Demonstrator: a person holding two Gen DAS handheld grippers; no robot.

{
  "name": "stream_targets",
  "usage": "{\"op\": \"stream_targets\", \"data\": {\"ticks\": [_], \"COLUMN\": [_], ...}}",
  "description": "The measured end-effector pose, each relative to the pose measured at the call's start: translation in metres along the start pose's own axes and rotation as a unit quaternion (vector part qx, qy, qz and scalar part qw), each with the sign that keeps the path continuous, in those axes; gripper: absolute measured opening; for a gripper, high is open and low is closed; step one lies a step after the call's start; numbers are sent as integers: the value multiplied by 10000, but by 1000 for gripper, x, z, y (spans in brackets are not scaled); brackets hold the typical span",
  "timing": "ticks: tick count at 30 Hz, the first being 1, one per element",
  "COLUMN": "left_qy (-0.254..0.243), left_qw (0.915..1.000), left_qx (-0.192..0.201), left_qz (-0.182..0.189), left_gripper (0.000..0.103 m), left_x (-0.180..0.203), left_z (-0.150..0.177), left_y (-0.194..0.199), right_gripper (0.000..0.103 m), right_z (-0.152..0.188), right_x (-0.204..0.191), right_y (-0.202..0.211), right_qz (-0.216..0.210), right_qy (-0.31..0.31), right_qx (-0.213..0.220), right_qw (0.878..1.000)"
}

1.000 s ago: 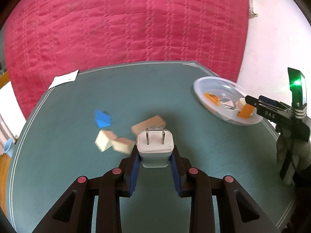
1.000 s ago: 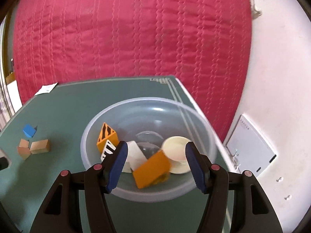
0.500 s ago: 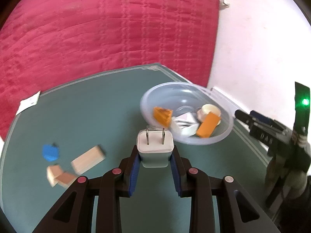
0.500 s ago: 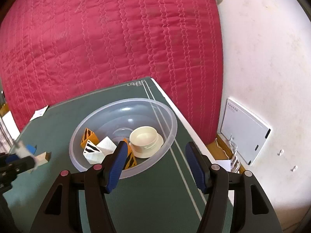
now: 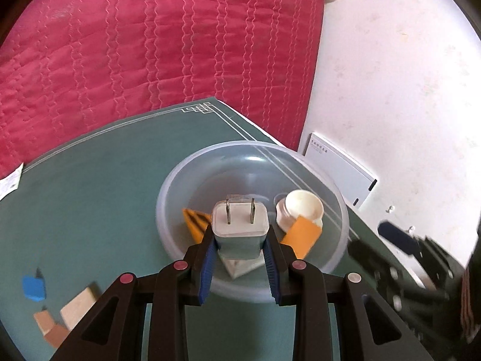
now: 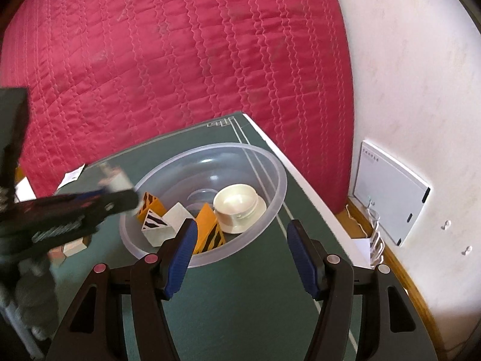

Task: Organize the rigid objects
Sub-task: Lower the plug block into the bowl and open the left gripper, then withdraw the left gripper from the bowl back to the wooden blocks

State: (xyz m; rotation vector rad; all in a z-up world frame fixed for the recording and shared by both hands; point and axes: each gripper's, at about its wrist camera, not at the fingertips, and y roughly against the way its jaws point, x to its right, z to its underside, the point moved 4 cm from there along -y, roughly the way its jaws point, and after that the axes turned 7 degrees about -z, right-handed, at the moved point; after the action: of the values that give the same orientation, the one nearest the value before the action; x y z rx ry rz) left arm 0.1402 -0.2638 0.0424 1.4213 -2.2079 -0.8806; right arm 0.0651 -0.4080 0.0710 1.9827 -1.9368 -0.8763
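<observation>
A green table (image 5: 99, 198) stands before a quilted red cover (image 5: 150, 45). On its far right lies a clear plastic bowl (image 5: 180, 186) holding orange striped wedges (image 6: 210, 225) and a cream round lid (image 6: 239, 207). The left gripper (image 5: 240, 240) clenches a white two-pin wall charger (image 5: 239, 225) above the bowl's near side. The right gripper (image 6: 242, 240) is released, near the bowl. A blue block (image 5: 33, 287) sits near left.

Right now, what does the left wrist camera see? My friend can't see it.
The left tongs grip a white plug adapter, prongs up, over a clear plastic bowl on a green table. In the bowl sit orange blocks and a cream cup; more blocks lie on the table.
</observation>
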Motion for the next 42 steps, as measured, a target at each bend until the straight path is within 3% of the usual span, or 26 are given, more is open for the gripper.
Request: {"op": "stream_targets", "data": {"ticks": [7, 11, 22, 42], "left_qy": [97, 246, 448, 587], "left_qw": [9999, 9995, 9984, 9924], "left_qx": [-127, -161, -85, 183], "left_qz": [-16, -66, -334, -1068], "left_gripper": [32, 59, 60, 75], "left_x": [1, -6, -32, -89], "left_z": [-14, -17, -13, 19], "left_y": [-28, -37, -28, 23], "right_gripper": [63, 63, 63, 64], "right_z": [3, 4, 4, 6], "right_x": [-3, -2, -4, -9], "right_y": [-1, -1, 0, 0], "right_qz": [-70, -73, -64, -142], "right_qy": [-1, 0, 47, 135], "right_qx": [-20, -26, -19, -21], "right_qw": [10000, 10000, 10000, 9998]}}
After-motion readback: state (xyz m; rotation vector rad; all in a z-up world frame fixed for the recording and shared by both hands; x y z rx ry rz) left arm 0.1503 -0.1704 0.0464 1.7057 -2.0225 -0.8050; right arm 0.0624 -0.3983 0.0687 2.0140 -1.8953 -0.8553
